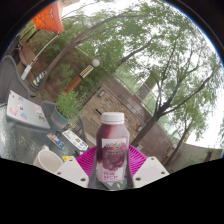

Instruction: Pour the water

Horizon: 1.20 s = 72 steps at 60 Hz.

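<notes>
Tongs (pixel 113 172) closed on a bottle (pixel 113 150), pink pads (pixel 88 160) pressing its sides, white fingers showing at either side below. Bottle upright between the fingers, white cap (pixel 113 118) on top, dark reddish contents, a label across the front. Whole view tilted. Behind and to one side, a counter (pixel 20 85) carrying a book or box (pixel 27 110) with a pale printed cover, a white cup (pixel 47 157) close beside the near finger, and a few small colourful items too small to tell. Trees (pixel 150 50) and a brick wall (pixel 105 100) beyond; something orange (pixel 48 18) hanging high up.
</notes>
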Available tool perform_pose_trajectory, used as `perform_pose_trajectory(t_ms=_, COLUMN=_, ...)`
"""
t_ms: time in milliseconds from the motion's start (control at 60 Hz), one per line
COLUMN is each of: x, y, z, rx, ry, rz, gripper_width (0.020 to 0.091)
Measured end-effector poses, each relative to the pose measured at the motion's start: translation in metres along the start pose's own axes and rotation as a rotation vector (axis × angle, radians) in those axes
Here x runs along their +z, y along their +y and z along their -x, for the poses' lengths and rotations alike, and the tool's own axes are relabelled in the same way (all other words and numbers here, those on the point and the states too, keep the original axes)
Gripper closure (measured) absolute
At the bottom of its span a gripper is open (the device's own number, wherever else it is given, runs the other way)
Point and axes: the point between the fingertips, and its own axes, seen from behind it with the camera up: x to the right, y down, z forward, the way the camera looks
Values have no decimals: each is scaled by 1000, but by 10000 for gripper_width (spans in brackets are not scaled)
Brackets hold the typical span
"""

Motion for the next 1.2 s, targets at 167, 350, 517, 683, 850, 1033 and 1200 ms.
perform_pose_trajectory(t_ms=167, x=11, y=77, z=34, rx=733, ry=-106, rz=95, gripper_width=660)
perform_pose_trajectory(t_ms=350, x=32, y=140, z=58, rx=874, ry=-135, rz=178, gripper_width=661)
perform_pose_trajectory(t_ms=517, x=35, y=160, z=73, rx=742, ry=-159, rz=222, gripper_width=660)
perform_pose_trajectory(t_ms=683, x=30, y=173, z=79, rx=671, ry=-146, rz=267, gripper_width=658)
perform_pose_trajectory(t_ms=850, x=23, y=176, z=81, rx=687, ry=-139, rz=297, gripper_width=627)
perform_pose_trajectory(t_ms=1033, x=23, y=173, z=83, rx=653, ry=-146, rz=299, gripper_width=568)
perform_pose_trajectory(t_ms=1200, x=15, y=174, z=84, rx=636, ry=-157, rz=348, gripper_width=399)
